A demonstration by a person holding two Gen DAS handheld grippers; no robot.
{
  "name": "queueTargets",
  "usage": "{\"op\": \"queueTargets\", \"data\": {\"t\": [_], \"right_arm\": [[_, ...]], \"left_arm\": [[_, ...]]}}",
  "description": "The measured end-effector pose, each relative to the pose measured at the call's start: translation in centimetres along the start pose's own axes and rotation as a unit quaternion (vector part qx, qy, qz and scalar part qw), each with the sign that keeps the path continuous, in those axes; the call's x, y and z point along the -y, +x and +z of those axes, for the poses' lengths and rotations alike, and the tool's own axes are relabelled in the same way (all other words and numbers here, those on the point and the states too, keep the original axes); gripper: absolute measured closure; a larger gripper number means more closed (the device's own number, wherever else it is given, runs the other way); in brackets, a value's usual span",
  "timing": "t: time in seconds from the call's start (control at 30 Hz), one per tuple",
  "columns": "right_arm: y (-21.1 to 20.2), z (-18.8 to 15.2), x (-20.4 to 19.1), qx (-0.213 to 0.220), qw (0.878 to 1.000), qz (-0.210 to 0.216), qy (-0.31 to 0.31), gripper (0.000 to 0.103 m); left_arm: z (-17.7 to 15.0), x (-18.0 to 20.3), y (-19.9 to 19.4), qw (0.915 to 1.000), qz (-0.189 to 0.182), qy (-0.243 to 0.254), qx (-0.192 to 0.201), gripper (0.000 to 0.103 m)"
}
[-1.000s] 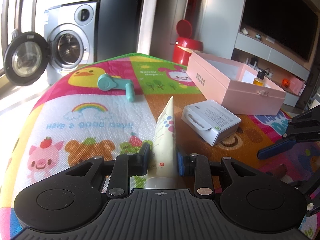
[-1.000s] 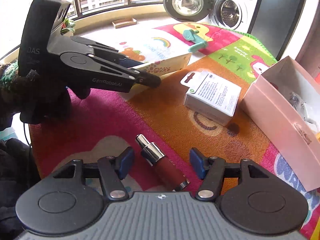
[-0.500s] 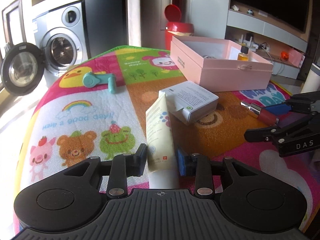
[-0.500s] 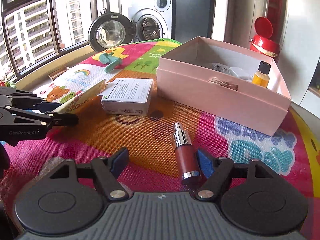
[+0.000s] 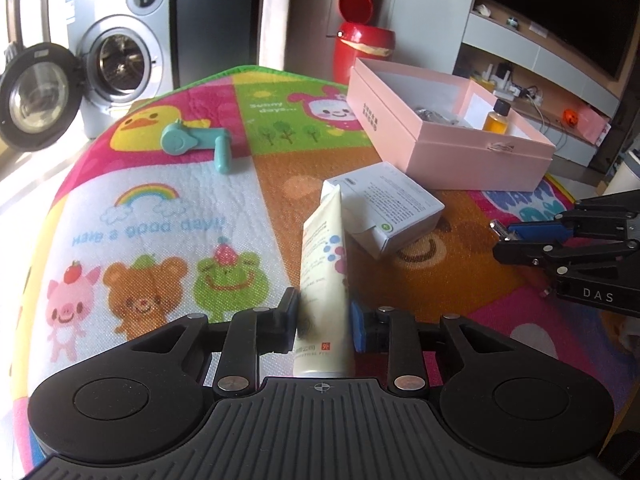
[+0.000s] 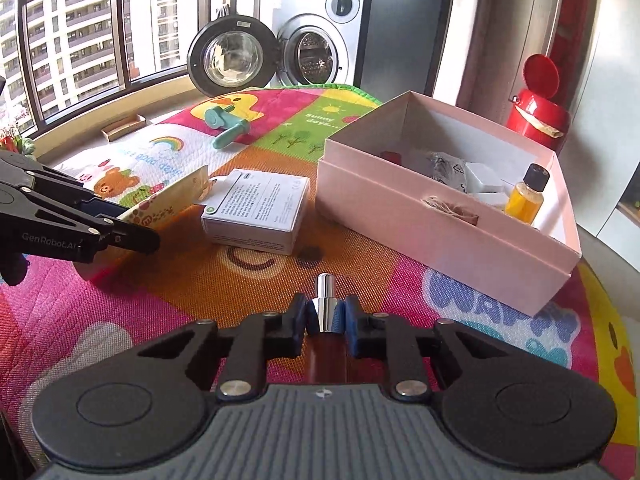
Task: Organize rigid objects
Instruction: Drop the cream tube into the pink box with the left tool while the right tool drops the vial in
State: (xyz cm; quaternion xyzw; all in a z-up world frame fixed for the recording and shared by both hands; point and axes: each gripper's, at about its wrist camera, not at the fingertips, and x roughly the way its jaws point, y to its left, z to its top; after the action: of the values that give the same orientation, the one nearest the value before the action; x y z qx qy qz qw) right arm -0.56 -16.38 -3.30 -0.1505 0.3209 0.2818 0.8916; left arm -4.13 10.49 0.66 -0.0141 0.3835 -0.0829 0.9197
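My left gripper [image 5: 323, 322] is shut on a cream tube [image 5: 325, 272] and holds it over the play mat; the tube also shows in the right wrist view [image 6: 172, 200]. My right gripper [image 6: 325, 320] is shut on a dark red bottle with a silver neck [image 6: 325, 308], low over the mat. A white carton [image 6: 256, 212] lies flat between the grippers, also seen in the left wrist view [image 5: 386, 208]. An open pink box [image 6: 440, 216] stands to the right and holds a small amber bottle [image 6: 524, 194] and other items.
A teal hand tool [image 5: 196, 142] lies on the far side of the colourful mat [image 5: 160, 220]. A red bin [image 5: 360, 52] and a washing machine with its door open [image 6: 248, 60] stand beyond the mat's far edge.
My right gripper has closed on the dark red bottle, which lay between open fingers before. My left gripper still holds the tube and has shifted a little.
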Motion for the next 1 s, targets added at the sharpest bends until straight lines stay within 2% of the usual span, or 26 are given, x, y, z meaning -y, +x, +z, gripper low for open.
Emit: {"op": "queueTargets", "data": {"t": [0.17,0.3,0.43,0.53,0.6,0.63,0.67,0.73,0.77,0.87,1.0], "right_arm": [[-4.1,-0.5,0.8,0.026,1.000,0.007,0.016,0.083],[-6.9,-0.3,1.7,0.056,0.998,-0.001,0.027,0.083],[-9.4,0.4,2.5,0.095,0.995,-0.009,0.034,0.083],[-10.6,0.9,3.1,0.117,0.992,-0.015,0.036,0.083],[-11.1,1.3,3.6,0.127,0.991,-0.027,0.038,0.083],[-11.3,1.4,3.9,0.129,0.990,-0.031,0.041,0.083],[-11.3,1.5,4.2,0.131,0.990,-0.034,0.045,0.083],[-11.4,1.8,4.8,0.134,0.989,-0.042,0.053,0.083],[-11.5,2.0,5.1,0.136,0.988,-0.047,0.055,0.083],[-11.7,3.2,6.5,0.147,0.986,-0.055,0.060,0.083],[-10.0,6.8,9.1,0.149,0.984,-0.049,0.088,0.083]], "left_arm": [[-1.7,0.9,-2.0,0.9991,-0.011,0.014,0.040,0.074],[-1.0,1.8,-4.5,0.9963,-0.026,0.024,0.078,0.075],[2.7,3.4,-6.2,0.9900,-0.044,0.044,0.127,0.075],[7.3,5.1,-6.6,0.9806,-0.060,0.063,0.176,0.076],[11.6,6.5,-6.0,0.9717,-0.084,0.067,0.210,0.075],[13.6,7.0,-5.2,0.9706,-0.102,0.057,0.210,0.075],[15.6,7.4,-4.0,0.9737,-0.116,0.046,0.190,0.074],[18.6,7.6,-1.2,0.9796,-0.128,0.019,0.154,0.074],[19.1,7.6,-0.2,0.9801,-0.129,0.007,0.151,0.074],[18.1,6.7,1.1,0.9793,-0.124,-0.006,0.159,0.074],[13.7,4.3,1.3,0.9809,-0.115,-0.031,0.153,0.074]]}}
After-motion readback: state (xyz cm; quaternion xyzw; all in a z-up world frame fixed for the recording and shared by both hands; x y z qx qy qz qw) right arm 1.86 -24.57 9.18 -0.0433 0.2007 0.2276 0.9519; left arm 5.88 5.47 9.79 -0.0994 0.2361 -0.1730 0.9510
